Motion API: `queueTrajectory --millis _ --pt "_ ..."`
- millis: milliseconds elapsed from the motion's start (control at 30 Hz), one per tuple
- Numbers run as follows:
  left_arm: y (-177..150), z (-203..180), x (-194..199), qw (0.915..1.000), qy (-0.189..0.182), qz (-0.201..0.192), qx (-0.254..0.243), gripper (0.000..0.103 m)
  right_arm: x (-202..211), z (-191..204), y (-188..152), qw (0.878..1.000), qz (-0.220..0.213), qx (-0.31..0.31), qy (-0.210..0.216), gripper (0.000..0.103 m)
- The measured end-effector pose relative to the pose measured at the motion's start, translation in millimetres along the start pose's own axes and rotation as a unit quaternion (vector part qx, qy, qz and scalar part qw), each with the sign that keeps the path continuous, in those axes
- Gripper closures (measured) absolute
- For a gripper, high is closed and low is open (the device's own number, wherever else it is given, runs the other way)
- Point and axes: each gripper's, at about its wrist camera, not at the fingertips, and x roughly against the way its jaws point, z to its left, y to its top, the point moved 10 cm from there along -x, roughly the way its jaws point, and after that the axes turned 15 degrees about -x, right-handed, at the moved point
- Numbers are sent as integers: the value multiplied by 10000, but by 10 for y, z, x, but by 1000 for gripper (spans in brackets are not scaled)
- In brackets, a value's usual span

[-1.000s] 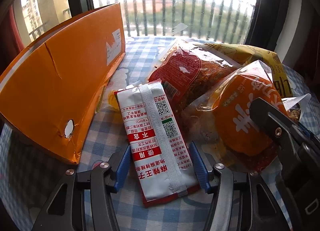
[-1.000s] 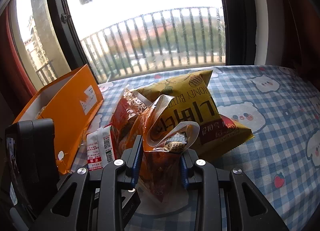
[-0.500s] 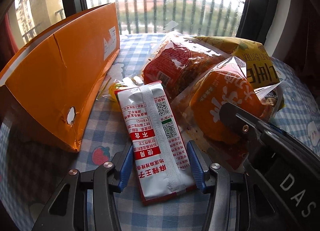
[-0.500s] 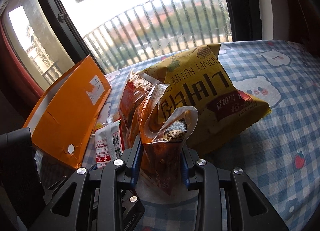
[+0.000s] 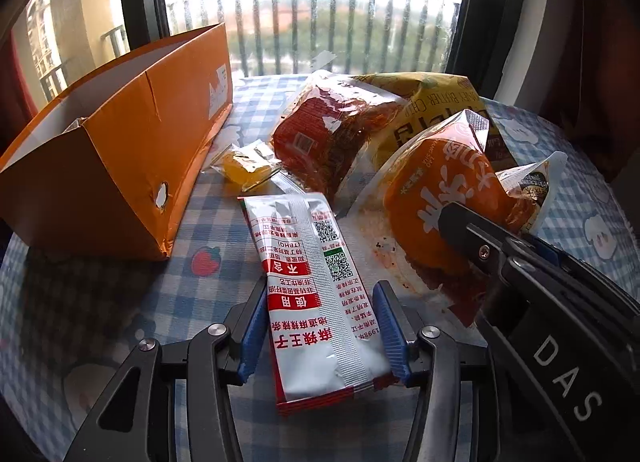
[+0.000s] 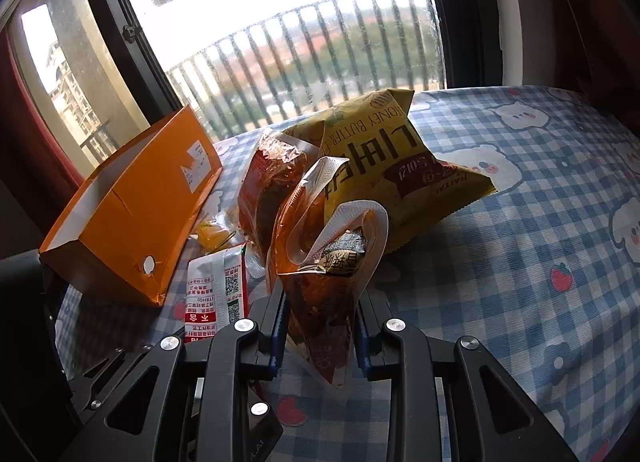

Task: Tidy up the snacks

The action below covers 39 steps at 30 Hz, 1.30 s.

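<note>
My left gripper point(image 5: 320, 328) is shut on a white and red snack packet point(image 5: 316, 294), holding its near end above the checked cloth. My right gripper point(image 6: 320, 326) is shut on an orange clear-edged snack pouch point(image 6: 328, 282) and holds it upright; the pouch also shows in the left wrist view point(image 5: 448, 206). An open orange cardboard box point(image 5: 120, 166) stands to the left, also in the right wrist view point(image 6: 132, 206). A red snack bag point(image 5: 332, 130) and a yellow honey butter chip bag point(image 6: 396, 166) lie behind.
A small yellow sachet point(image 5: 244, 168) lies between the box and the red bag. The blue checked tablecloth point(image 6: 520, 262) stretches to the right. A window with balcony railings point(image 5: 320, 22) closes off the far side.
Both grippers have risen and pulled back with their packets. The box's open top now shows in the left wrist view. The piled bags look farther off.
</note>
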Motion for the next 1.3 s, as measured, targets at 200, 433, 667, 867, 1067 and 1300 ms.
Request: queueTrajectory --millis 200,433,667,867,1067,1300 --pt "-2 -54 206 9998 -48 -167 -47 70 266 -3 1 9998 -200 17 -16 72" --pt "-212 -39 240 10000 -70 -12 -33 67 433 -26 -53 9995 -307 7 -39 73" --pt "-251 -45 205 10000 -28 -55 74 23 382 -112 -140 9997 -218 -57 -111 73" --pt "-217 -126 49 9999 -55 91 16 21 257 -188 -141 9997 -117 -95 -170 73" --pt "-212 -56 -143 9995 159 253 77 35 83 -188 -121 9998 -23 -107 -143 73" --pt "-163 30 -166 9991 207 238 286 44 -102 -158 -127 9998 153 -123 -98 73"
